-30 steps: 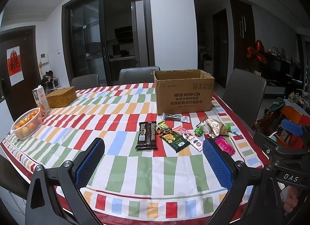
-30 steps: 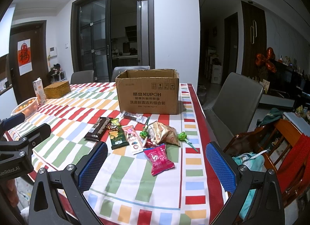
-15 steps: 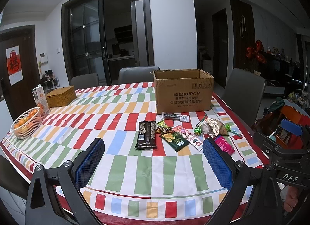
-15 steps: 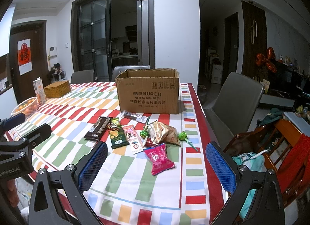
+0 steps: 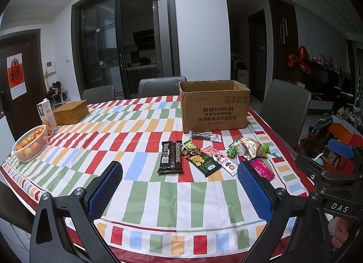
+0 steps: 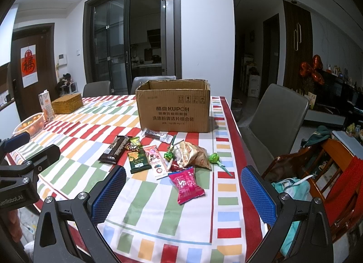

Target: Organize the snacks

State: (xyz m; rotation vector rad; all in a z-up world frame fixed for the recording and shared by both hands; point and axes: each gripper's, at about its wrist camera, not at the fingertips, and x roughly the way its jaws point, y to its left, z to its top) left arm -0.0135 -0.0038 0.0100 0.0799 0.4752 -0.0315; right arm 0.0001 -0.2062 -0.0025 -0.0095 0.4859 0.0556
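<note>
Two tools hover over the near edge of the counter, both spread wide and holding nothing: the left tool faces the dark chocolate bar, and the right tool faces the pink packet.

All the snacks lie loose in one cluster on the striped cloth, just in front of the cardboard box, which stands open at the top and is presumably where they go.

They look light and mostly soft. The flat foil wrappers will likely crinkle and slide on the cloth, so a pinch across a short sealed edge or the narrow width should hold better than a press from above. The chocolate bar is probably the stiffest; it can be taken across its width. The crumpled brown bag looks puffy and should give under the pads, so it wants a gentle squeeze. The lollipops are best taken by the round wrapped head, since the stick is thin.

Counted, as far as the overlap allows:
- one chocolate bar
- one green cracker packet
- one pink-and-white strip packet
- one pink packet
- one brown bag
- one slim dark bar touching or nearly touching the box
- two green lollipops
- a few small wrapped sweets, too bunched to number
</note>
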